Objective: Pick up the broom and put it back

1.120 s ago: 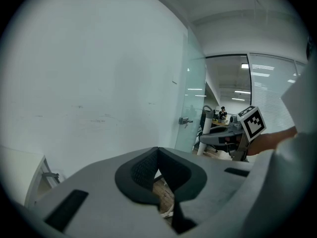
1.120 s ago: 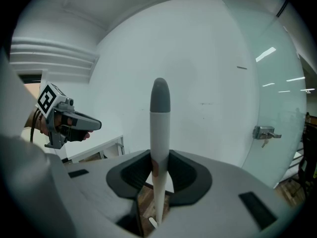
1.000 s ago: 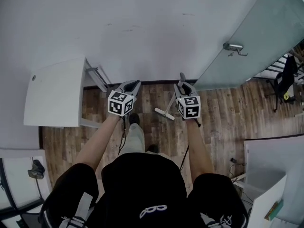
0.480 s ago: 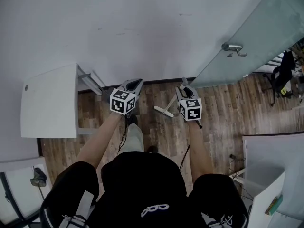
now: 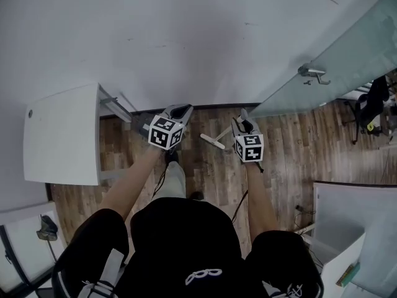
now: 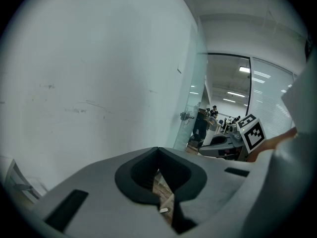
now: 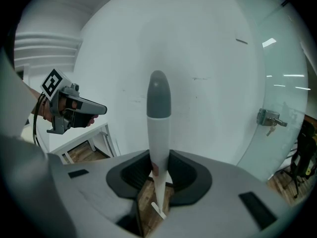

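Observation:
The broom has a white handle with a grey tip (image 7: 158,125) and stands upright between the jaws of my right gripper (image 7: 159,158), which is shut on it. Its small white head (image 5: 213,141) hangs just above the wooden floor near the skirting board. In the head view the right gripper (image 5: 243,120) points at the white wall. My left gripper (image 5: 181,110) is held beside it on the left, its jaws together with nothing in them (image 6: 158,150). It also shows in the right gripper view as a closed grey left gripper (image 7: 94,108).
A white wall (image 5: 186,42) lies straight ahead. A white table (image 5: 62,132) stands at the left. A frosted glass door (image 5: 347,48) with a metal handle (image 5: 313,73) is at the right, with an office chair (image 5: 372,101) behind it. Another white desk (image 5: 353,207) sits at the lower right.
Both grippers have moved closer to the wall and a little lower. The broom has gone along in the right gripper. Neither gripper's jaws have changed.

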A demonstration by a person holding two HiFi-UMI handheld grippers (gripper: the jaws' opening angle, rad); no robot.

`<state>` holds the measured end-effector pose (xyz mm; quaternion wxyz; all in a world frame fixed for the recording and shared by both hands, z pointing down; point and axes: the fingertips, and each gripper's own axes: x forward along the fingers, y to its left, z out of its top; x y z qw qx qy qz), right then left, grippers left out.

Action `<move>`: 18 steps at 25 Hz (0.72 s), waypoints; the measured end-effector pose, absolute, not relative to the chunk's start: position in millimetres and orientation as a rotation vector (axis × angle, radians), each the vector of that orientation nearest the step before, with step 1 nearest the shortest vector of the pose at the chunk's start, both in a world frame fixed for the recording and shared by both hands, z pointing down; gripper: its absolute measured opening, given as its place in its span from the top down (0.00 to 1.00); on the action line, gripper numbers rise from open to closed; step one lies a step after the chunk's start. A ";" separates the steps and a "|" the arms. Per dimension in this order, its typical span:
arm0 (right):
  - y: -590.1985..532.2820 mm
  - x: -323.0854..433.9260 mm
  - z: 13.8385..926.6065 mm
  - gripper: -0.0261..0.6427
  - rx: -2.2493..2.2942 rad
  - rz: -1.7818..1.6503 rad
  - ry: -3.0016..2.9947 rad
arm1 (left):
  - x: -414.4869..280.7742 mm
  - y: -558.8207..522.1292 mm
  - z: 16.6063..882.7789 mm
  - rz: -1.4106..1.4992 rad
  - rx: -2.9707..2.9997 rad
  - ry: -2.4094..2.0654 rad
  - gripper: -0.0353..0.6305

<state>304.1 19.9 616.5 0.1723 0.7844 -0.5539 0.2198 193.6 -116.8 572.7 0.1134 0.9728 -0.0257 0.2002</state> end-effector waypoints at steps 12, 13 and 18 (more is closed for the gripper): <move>-34.7 315.7 654.8 0.79 2.147 0.687 -1.567 | 204.1 -169.3 611.4 0.657 2.793 -0.089 0.92; -40.3 315.9 657.8 0.79 2.139 0.690 -1.568 | 204.7 -173.9 613.9 0.660 2.790 -0.088 0.92; -62.2 316.9 678.8 0.79 2.101 0.714 -1.565 | 207.8 -195.0 626.3 0.680 2.780 -0.089 0.92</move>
